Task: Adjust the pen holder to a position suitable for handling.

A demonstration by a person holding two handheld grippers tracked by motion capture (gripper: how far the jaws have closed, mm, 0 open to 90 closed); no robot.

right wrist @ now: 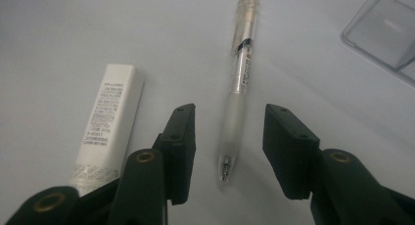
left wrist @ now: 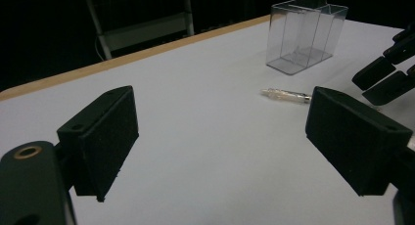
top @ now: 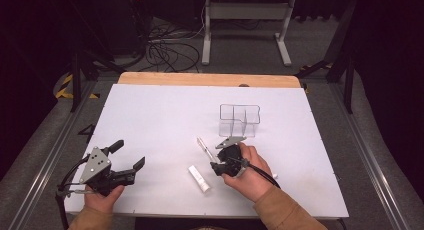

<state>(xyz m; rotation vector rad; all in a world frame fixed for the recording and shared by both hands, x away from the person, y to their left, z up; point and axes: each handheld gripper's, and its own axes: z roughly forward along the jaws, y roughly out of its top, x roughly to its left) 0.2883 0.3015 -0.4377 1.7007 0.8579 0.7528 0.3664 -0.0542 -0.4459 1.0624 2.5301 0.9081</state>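
The right gripper (right wrist: 229,154) stands over a clear pen (right wrist: 240,83), its jaws partly open with the pen's frosted grip section lying between them. The pads sit on either side of the barrel with gaps on both sides and press on nothing. The pen lies flat on the white counter (right wrist: 58,34), its tip pointing back toward the camera and its far end running off the top edge of the right gripper view. A dark band and some small print mark the barrel, too fine to read.

Just beside the left jaw in that view lies a white tube (right wrist: 108,122), roughly parallel to the pen and apart from it. Its label carries several lines of small dark text and a patterned end strip; none of it is legible, and the near end is hidden behind the gripper's body.

A clear plastic organizer (right wrist: 381,39) shows at the upper right, cut off by the frame; in the high view it stands upright just beyond the right hand (top: 250,172).

The left gripper (top: 131,155) rests well apart at the counter's near left, jaws wide open and empty.
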